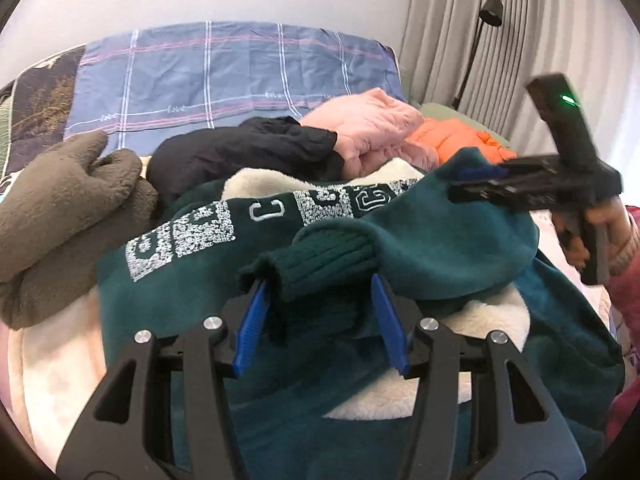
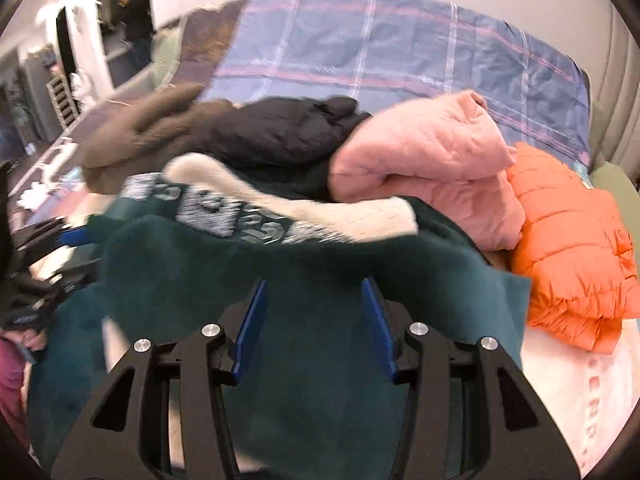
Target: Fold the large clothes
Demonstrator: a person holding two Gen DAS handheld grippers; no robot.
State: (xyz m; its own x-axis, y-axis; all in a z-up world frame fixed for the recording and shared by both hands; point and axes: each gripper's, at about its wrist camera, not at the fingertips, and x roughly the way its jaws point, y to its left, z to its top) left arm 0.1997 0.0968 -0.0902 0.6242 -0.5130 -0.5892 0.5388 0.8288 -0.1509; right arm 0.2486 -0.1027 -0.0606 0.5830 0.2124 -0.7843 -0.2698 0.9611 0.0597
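Observation:
A dark green fleece sweatshirt [image 1: 420, 240] with white block letters and cream lining lies bunched on the bed. Its ribbed cuff [image 1: 320, 268] sits between the open fingers of my left gripper [image 1: 320, 300], not clamped. In the left wrist view my right gripper [image 1: 480, 180] is at the right, over the sweatshirt's far edge, and whether it is open or shut does not show there. In the right wrist view my right gripper [image 2: 314, 300] is open above the green sweatshirt [image 2: 300, 280], nothing between its blue pads. My left gripper [image 2: 60, 240] shows blurred at the left edge.
Behind the sweatshirt lie a brown fleece garment [image 1: 68, 208], a black jacket [image 1: 248, 152], a pink quilted jacket [image 2: 432, 168] and an orange puffer jacket [image 2: 572, 256]. A blue plaid sheet [image 1: 224, 76] covers the bed's far part. Curtains and a floor lamp [image 1: 486, 16] stand at the right.

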